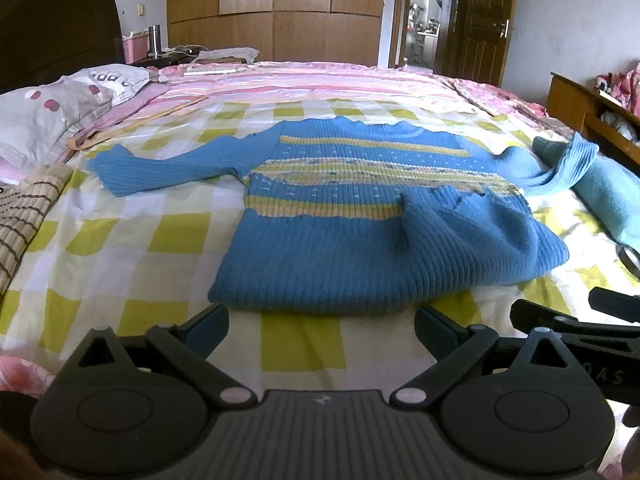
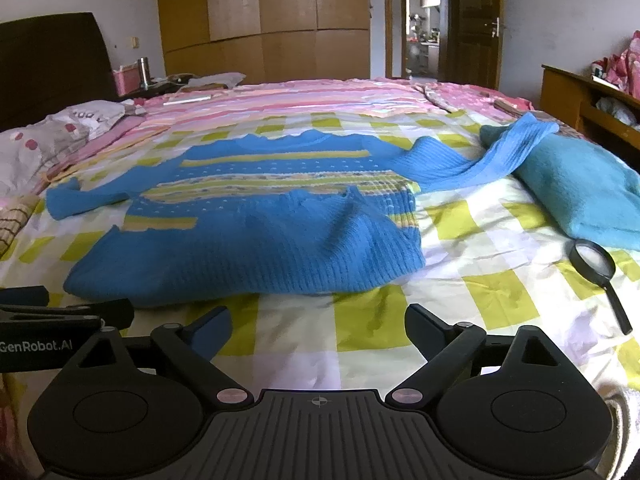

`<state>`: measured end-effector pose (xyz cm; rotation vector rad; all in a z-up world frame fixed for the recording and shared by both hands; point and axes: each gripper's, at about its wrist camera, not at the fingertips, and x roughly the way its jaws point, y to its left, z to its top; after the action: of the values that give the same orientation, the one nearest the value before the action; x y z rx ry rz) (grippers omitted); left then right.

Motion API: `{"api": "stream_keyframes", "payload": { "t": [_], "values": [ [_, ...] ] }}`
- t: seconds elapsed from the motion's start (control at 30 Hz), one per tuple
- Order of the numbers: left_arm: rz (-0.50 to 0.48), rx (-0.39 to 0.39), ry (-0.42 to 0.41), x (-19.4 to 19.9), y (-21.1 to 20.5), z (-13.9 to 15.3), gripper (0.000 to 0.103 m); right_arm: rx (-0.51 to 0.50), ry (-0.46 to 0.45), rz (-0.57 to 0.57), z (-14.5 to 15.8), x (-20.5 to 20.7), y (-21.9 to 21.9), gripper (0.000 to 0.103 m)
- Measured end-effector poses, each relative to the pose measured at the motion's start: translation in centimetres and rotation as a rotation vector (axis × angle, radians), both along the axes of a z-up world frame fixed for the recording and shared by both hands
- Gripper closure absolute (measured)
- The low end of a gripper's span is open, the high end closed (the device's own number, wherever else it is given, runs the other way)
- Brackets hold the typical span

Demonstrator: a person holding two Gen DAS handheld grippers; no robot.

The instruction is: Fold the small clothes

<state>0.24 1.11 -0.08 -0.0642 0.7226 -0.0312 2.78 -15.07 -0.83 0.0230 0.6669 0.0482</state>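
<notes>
Just short of the blue sweater (image 1: 360, 216), which lies flat on the checked bedspread (image 1: 120, 240), both the left gripper (image 1: 322, 330) and right gripper (image 2: 318, 328) gape empty, so its right sleeve, draped over the teal cushion (image 2: 576, 188), could drag it along when folded.

Both views bright, daylit; no hard glare. Brightest patch: doorway (image 1: 424, 20) at far end, slightly overexposed. Soft shadow under sweater (image 2: 240, 248) near hem. Strong fisheye bending: wardrobe (image 2: 264, 16) lines bow, corners vignetted black. Sweater folded edge slightly blurred. Colours saturated, mild noise in far background. Gripper bodies dark, low detail.
</notes>
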Motion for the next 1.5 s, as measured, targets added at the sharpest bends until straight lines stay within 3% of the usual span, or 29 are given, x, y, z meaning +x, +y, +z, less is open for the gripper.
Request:
{"api": "stream_keyframes", "payload": {
  "t": [0.33, 0.7, 0.9, 1.13, 1.27, 1.37, 1.5],
  "values": [
    [0.003, -0.013, -0.029, 0.8, 1.1, 0.7, 0.0, 0.031, 0.02, 0.014, -0.1, 1.4, -0.4, 0.022],
    [0.001, 0.019, -0.052, 4.3, 3.4, 1.3, 0.0, 0.004, -0.005, -0.041, 0.5, 6.0, -3.2, 0.023],
    [-0.007, 0.067, -0.018, 7.6, 4.5, 0.2, 0.004, -0.044, 0.002, -0.047, 0.0, 10.1, -4.5, 0.023],
    [-0.022, 0.074, 0.062, 10.1, 5.4, -1.8, 0.012, -0.061, 0.074, 0.036, -1.8, 14.3, -4.3, 0.026],
    [-0.042, 0.026, 0.101, 10.6, 5.9, -2.5, 0.03, -0.055, 0.105, 0.119, -2.2, 15.0, -3.5, 0.039],
    [-0.07, -0.022, 0.105, 10.9, 6.1, -2.4, 0.049, -0.051, 0.118, 0.166, -1.9, 15.1, -3.3, 0.056],
    [-0.097, -0.027, 0.113, 11.3, 5.8, -1.9, 0.071, -0.032, 0.143, 0.19, -1.3, 15.3, -3.4, 0.08]
  ]
}}
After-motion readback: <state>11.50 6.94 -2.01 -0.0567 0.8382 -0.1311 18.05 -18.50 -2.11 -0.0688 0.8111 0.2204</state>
